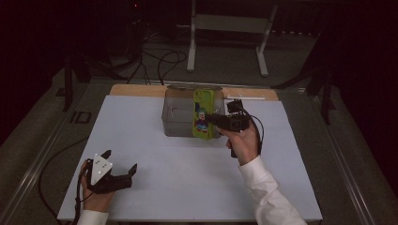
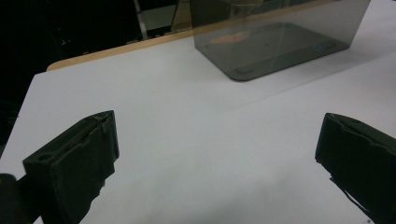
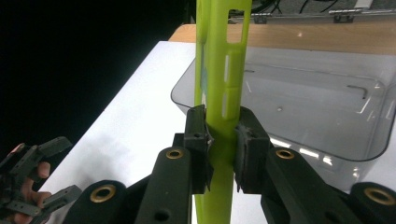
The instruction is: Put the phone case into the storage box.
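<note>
Now your right gripper (image 3: 223, 140) clamps the green case (image 3: 219, 70) at the bin (image 1: 178, 117) | left gripper (image 1: 119, 165): fingers apart over bench (image 1: 187, 187)

A white sheet (image 1: 187, 168) covers nearly the whole table top; a strip of bare wood (image 1: 136, 90) shows along the far edge. A smoky, clear plastic bin (image 1: 177, 115) stands directly on the sheet, far of centre and close to the wooden strip. A thin pale bar (image 1: 246, 98) lies at the far edge, just right of the bin. The table stands on a grey carpeted floor (image 1: 225, 65).
</note>
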